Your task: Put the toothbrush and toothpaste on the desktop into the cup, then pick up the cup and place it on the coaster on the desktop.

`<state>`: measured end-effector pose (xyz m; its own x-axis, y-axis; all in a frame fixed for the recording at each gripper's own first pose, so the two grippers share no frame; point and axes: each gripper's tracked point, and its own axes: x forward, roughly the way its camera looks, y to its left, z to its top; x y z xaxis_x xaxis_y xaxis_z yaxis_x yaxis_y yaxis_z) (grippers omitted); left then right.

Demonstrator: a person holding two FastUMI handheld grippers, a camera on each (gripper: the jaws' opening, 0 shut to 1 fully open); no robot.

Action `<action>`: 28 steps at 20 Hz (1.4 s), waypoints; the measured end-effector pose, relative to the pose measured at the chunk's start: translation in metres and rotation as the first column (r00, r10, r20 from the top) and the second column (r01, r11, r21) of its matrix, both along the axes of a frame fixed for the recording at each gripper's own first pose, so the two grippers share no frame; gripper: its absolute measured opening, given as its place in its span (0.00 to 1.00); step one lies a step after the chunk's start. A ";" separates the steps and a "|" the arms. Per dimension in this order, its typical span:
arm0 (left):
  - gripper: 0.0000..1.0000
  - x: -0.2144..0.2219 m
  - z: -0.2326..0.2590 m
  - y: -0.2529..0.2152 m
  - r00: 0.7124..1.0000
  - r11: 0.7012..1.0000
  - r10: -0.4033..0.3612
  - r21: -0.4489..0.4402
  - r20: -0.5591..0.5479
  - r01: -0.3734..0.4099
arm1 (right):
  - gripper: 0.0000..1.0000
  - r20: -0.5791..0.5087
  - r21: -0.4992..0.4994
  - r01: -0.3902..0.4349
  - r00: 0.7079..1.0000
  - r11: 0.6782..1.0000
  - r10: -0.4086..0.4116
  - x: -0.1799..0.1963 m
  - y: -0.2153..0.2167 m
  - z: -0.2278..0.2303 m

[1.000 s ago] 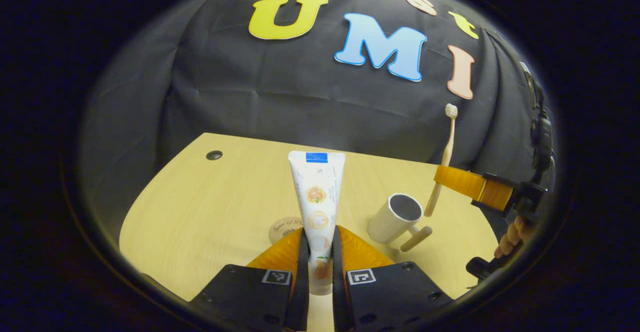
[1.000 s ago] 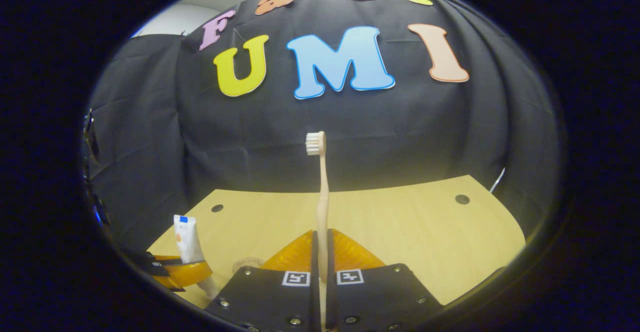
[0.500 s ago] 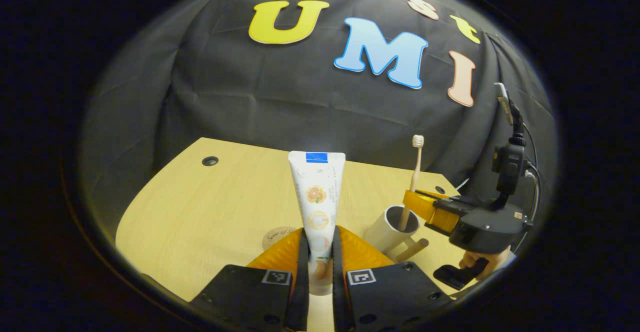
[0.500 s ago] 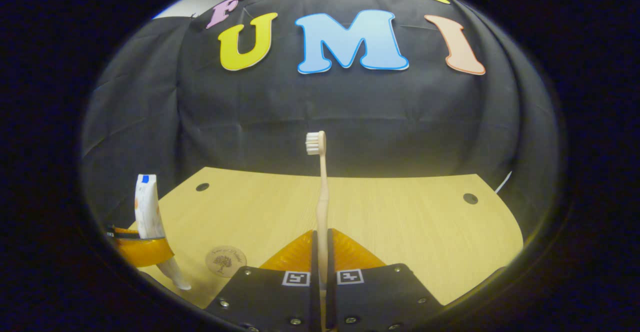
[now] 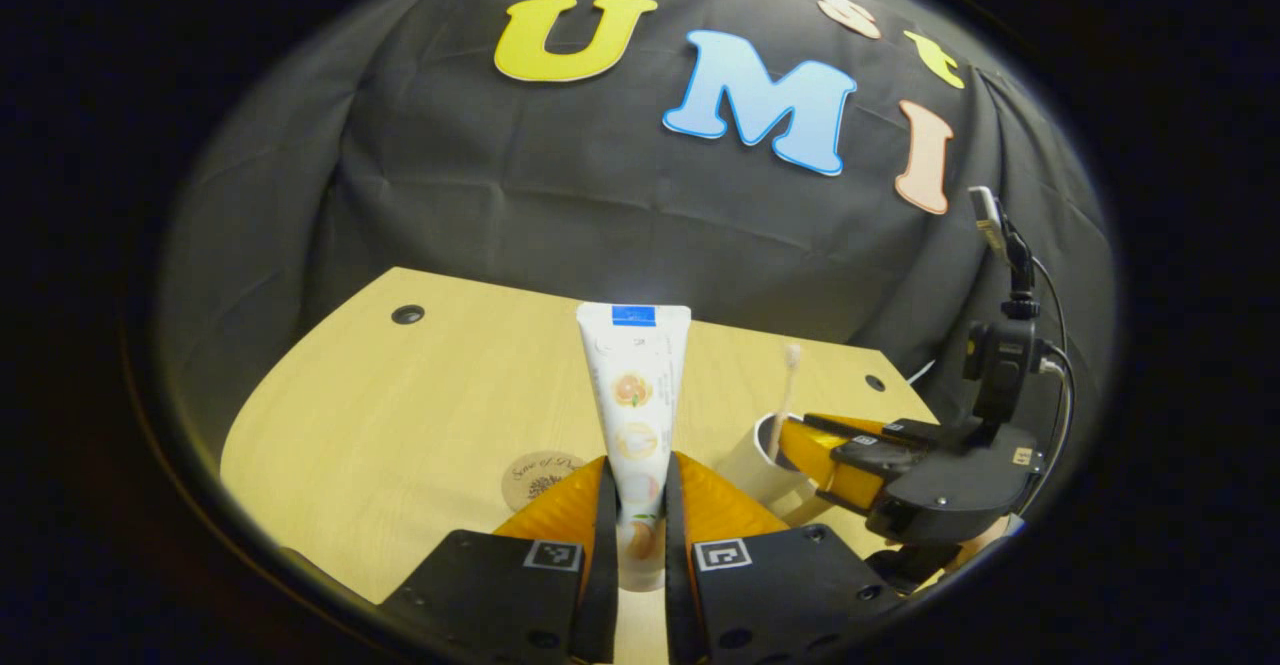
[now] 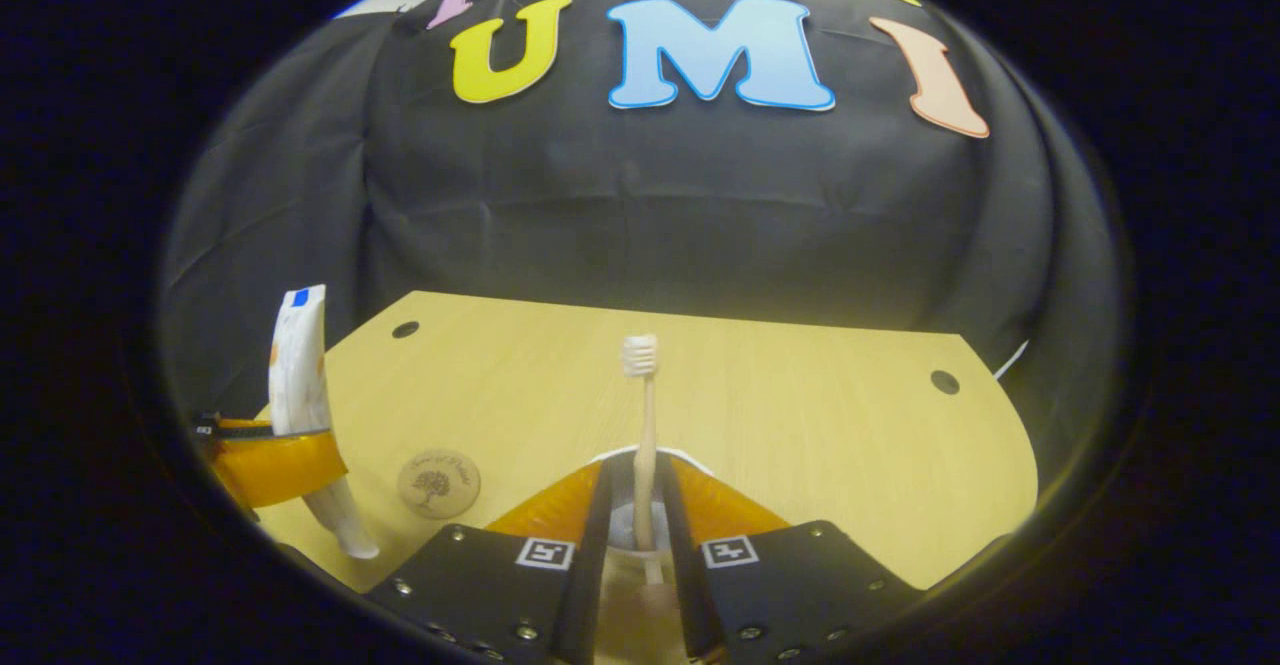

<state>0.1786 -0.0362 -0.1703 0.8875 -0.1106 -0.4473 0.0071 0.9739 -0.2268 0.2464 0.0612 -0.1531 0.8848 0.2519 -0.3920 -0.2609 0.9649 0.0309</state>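
While the left tool (image 5: 636,505) stays off the table with the toothpaste (image 5: 633,415) clamped upright between its fingers, the toothbrush (image 6: 642,425) stands in the cup (image 6: 640,535) under the right tool (image 6: 640,535).

In the right gripper view the right tool's fingers are parted, one on each side of the toothbrush handle with a gap to it, and the white cup's mouth lies directly between and below them, the brush head up. The round coaster (image 6: 438,483) lies on the table (image 6: 820,425) ahead and to the left of that tool, between it and the left tool holding the tube. In the left gripper view the cup (image 5: 752,465) sits just right of the left tool's fingers, the coaster (image 5: 540,473) just ahead to their left.
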 end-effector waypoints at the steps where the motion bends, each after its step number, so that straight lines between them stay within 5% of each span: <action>1: 0.27 0.001 0.001 -0.004 1.000 1.000 0.000 -0.008 0.005 0.000 | 0.33 -0.001 0.004 -0.004 1.000 1.000 0.004 -0.003 -0.002 0.002; 2: 0.25 0.003 0.002 -0.007 1.000 1.000 0.000 -0.016 0.013 0.000 | 0.51 0.001 0.010 0.000 1.000 1.000 0.000 -0.006 -0.006 0.004; 4: 0.25 0.008 0.003 -0.015 1.000 1.000 -0.003 -0.031 0.026 0.004 | 0.68 0.015 0.031 0.013 1.000 0.999 -0.013 -0.013 -0.016 0.011; 8: 0.26 0.025 0.014 -0.034 0.997 0.998 -0.018 -0.058 0.082 0.023 | 0.82 0.066 0.068 0.065 0.995 0.996 -0.069 -0.028 -0.053 0.038; 20: 0.25 0.105 0.041 -0.117 0.942 0.976 -0.066 -0.177 0.330 0.131 | 0.86 0.033 0.111 0.190 0.980 0.975 -0.195 -0.098 -0.153 0.040; 28: 0.27 0.112 0.002 -0.142 0.919 0.986 -0.112 -0.075 0.379 0.151 | 0.85 -0.072 0.134 0.203 0.978 0.970 -0.195 -0.123 -0.161 0.005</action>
